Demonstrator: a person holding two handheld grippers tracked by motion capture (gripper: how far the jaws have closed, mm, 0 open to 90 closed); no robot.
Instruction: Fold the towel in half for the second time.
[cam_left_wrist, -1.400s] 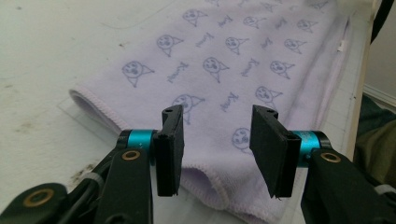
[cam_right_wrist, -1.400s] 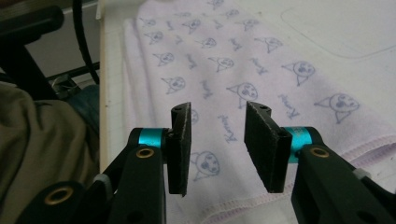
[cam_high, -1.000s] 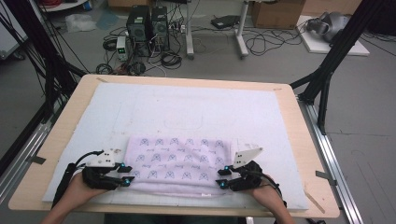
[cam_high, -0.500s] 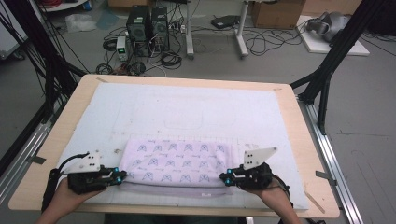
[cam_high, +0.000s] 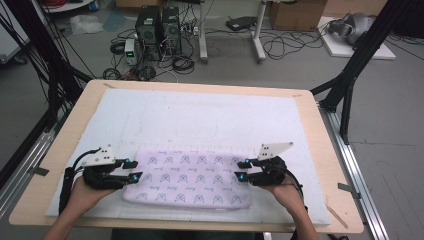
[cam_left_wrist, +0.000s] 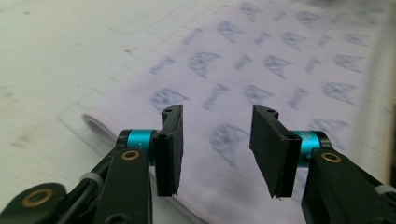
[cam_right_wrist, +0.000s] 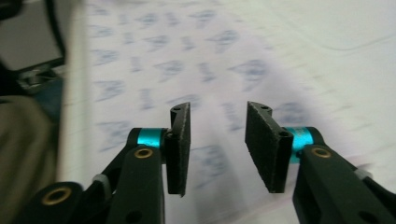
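high view: folded cloth (cam_high: 187, 177) lies flat on the white mat (cam_high: 210, 115), near the table's front edge. left gripper (cam_high: 134, 170) sits at its left end, right gripper (cam_high: 241, 170) at its right end. both sets of jaws have just been opening, parted now, nothing pinched between them.

Soft matt printed cloth (cam_high: 187, 177), white felt-like mat (cam_high: 210, 115), smooth pale wooden table (cam_high: 330, 150)
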